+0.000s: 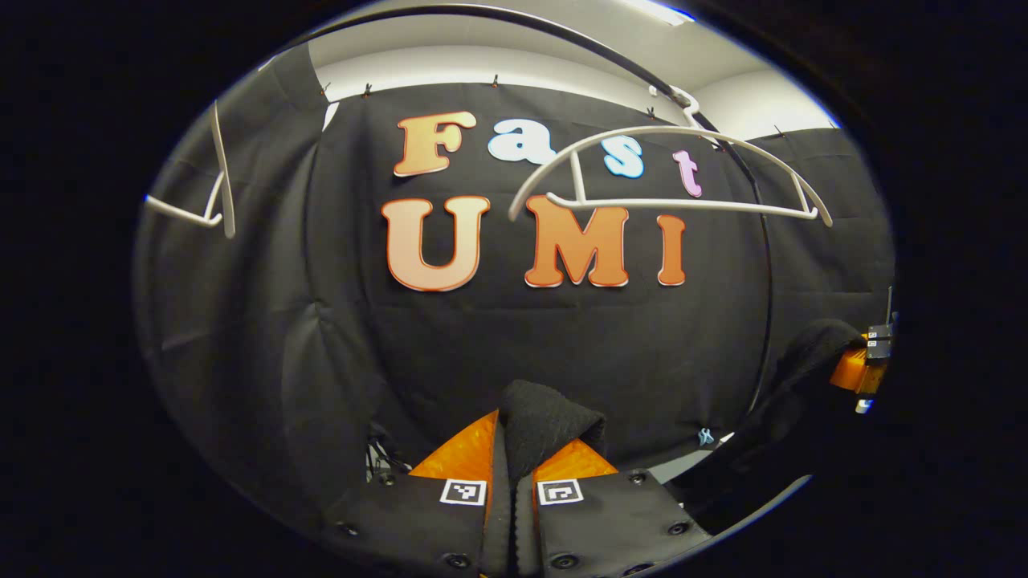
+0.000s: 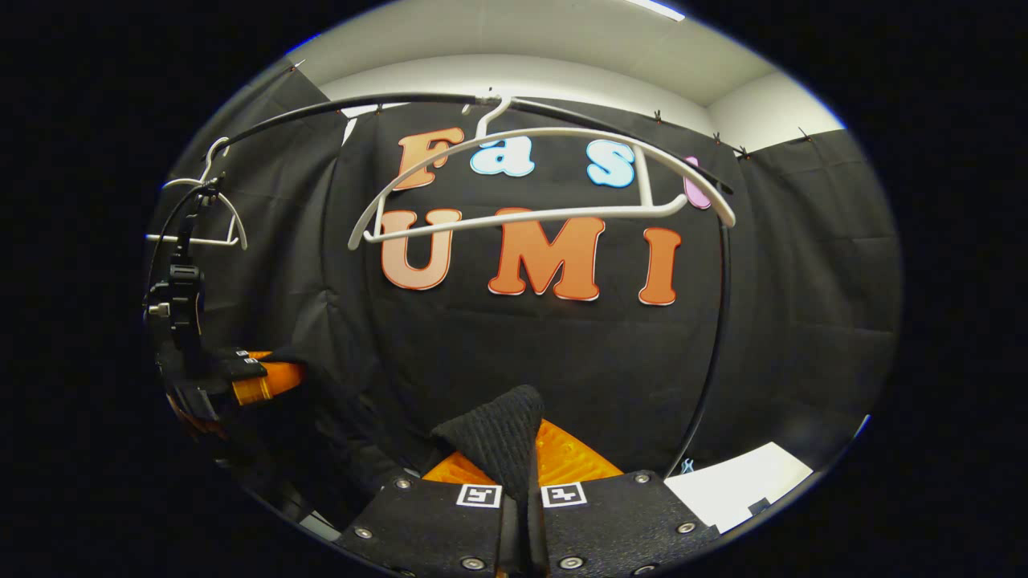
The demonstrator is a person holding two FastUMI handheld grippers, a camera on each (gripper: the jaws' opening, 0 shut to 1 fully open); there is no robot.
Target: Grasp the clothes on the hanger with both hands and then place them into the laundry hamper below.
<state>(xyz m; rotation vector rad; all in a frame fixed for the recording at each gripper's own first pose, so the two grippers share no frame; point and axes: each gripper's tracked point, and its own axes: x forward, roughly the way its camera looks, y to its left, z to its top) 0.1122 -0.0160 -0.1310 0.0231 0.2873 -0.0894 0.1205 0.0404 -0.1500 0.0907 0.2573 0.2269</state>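
Both hand-held grippers, left (image 1: 514, 474) and right (image 2: 522, 470), pinch the black knitted garment (image 1: 550, 421) hanging below the bare white plastic hanger (image 1: 666, 172); uneven lowering could tug a fold loose short of the unseen hamper.

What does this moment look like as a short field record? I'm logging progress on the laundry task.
garment: black knit cloth, off the hanger, pinched in both grippers
left gripper: shut on the cloth
right gripper: shut on the cloth
nearest hanger: white hanger, bare, hooked on the dark rail
second hanger: another white hanger, also bare, further along the rail
hamper: cannot tell where it stands
task state: garment removed and held, not yet placed
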